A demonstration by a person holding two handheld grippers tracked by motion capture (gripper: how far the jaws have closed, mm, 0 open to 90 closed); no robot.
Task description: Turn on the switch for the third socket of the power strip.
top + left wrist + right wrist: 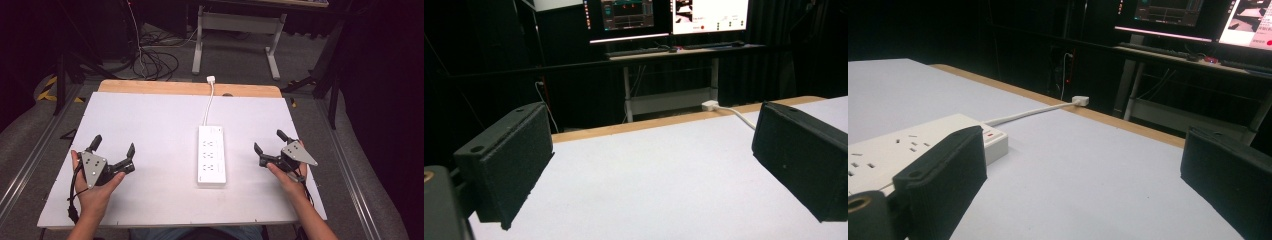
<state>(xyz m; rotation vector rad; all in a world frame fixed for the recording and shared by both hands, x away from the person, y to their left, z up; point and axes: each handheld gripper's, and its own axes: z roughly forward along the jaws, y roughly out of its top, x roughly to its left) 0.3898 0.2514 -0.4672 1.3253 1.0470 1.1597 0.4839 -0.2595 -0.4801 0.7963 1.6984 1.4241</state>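
Left gripper [114,148]: held in the person's left hand at the near left of the table; jaws spread wide, holding nothing. In the left gripper view the pads [506,167] frame bare table surface and touch no object.
Right gripper [267,141]: held in the person's right hand at the near right; jaws spread wide, empty. In the right gripper view its left jaw stands just beside the power strip, apart from it as far as can be judged.
Power strip [211,155]: white, multi-outlet, lying flat at table centre between the two grippers, nearer the right one. Long axis runs away from the person. No plug is seated in any visible outlet.
Cable [208,106]: white, runs from the far end of the power strip to the far table edge.
Plug [211,78]: white, resting on the wooden far edge of the table [150,125].
Risk, strip shift: the strip is light and unrestrained; a one-sided push from the right gripper would likely slide or rotate it.
Risk, cable drag: pulling the strip toward the person could haul the plug off the far edge.
Risk, grasp slip: a grasp across the smooth casing may slip if the pads close off-centre.
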